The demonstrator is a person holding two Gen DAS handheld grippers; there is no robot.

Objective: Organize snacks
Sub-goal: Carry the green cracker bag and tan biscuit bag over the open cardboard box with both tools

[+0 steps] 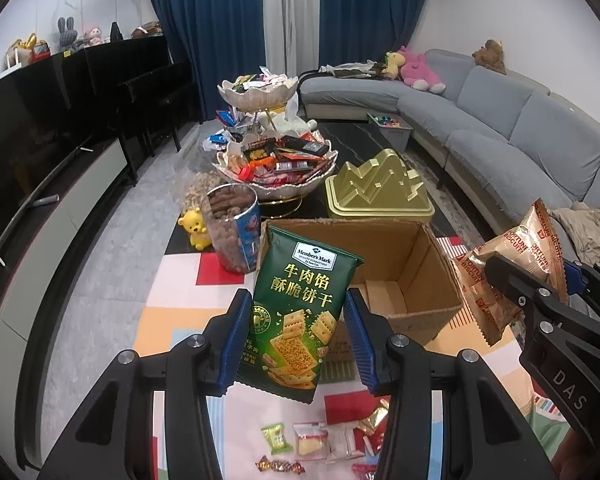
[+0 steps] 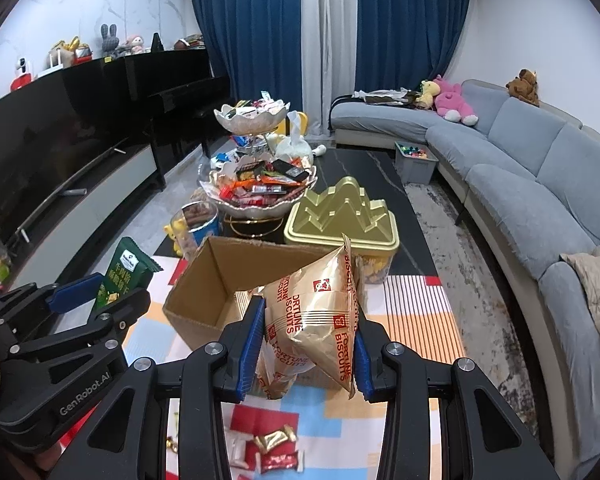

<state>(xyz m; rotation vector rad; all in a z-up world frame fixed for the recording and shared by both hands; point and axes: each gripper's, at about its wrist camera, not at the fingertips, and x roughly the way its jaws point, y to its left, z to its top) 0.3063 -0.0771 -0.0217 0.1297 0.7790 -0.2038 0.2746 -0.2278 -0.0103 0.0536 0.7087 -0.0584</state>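
Note:
My left gripper [image 1: 296, 336] is shut on a green Member's Mark cracker bag [image 1: 300, 312], held upright above the colourful mat, just in front of an open cardboard box [image 1: 428, 280]. My right gripper [image 2: 306, 348] is shut on gold Fortune Biscuits packets [image 2: 316, 316], also raised near the cardboard box [image 2: 208, 292]. The right gripper [image 1: 540, 284] with its gold packets [image 1: 516, 256] shows at the right of the left wrist view. At the left of the right wrist view I see the left gripper [image 2: 100, 292] holding the green bag [image 2: 124, 272]. The box looks empty inside.
Small wrapped candies [image 1: 320, 444] lie on the mat below the grippers. Behind the box stand a gold mountain-shaped tin [image 1: 380, 188], a clear jar of brown snacks [image 1: 232, 232], a yellow bear figure [image 1: 196, 228] and a tiered bowl stand full of snacks [image 1: 276, 160]. A grey sofa [image 1: 520, 132] runs along the right.

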